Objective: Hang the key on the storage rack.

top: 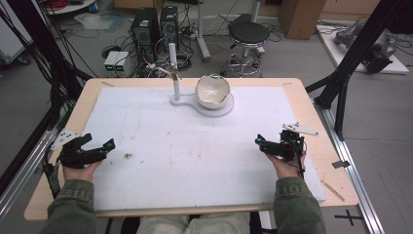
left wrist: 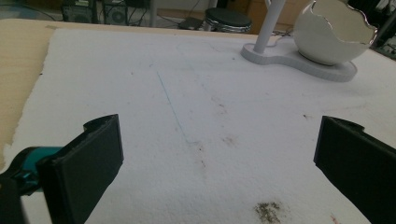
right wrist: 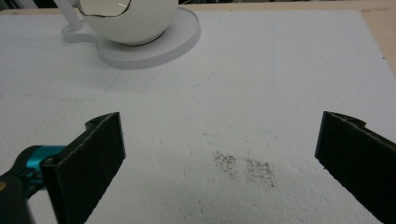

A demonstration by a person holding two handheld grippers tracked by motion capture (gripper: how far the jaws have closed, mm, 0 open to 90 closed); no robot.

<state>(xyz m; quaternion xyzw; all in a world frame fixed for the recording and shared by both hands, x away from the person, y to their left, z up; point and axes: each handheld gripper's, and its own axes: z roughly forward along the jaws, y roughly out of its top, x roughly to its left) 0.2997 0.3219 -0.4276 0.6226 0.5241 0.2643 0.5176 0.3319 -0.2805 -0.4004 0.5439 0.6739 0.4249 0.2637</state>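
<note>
A white eggshell-shaped bowl (top: pixel 212 90) with a jagged rim sits on a flat white base (top: pixel 213 108) that carries an upright white post (top: pixel 173 68), at the far middle of the table. The same bowl (left wrist: pixel 332 32) shows in the left gripper view and the bowl (right wrist: pixel 127 18) in the right gripper view. My left gripper (top: pixel 100 145) rests at the near left, open and holding nothing. My right gripper (top: pixel 258 142) rests at the near right, open as well. In each gripper view the jaws stand wide apart over bare mat.
A white foam mat (top: pixel 195 146) covers most of the wooden table (top: pixel 319 141). A small dark smudge (top: pixel 128 156) marks the mat near the left gripper. Behind the table stand a stool (top: pixel 248 36), computer towers (top: pixel 146 29) and cables.
</note>
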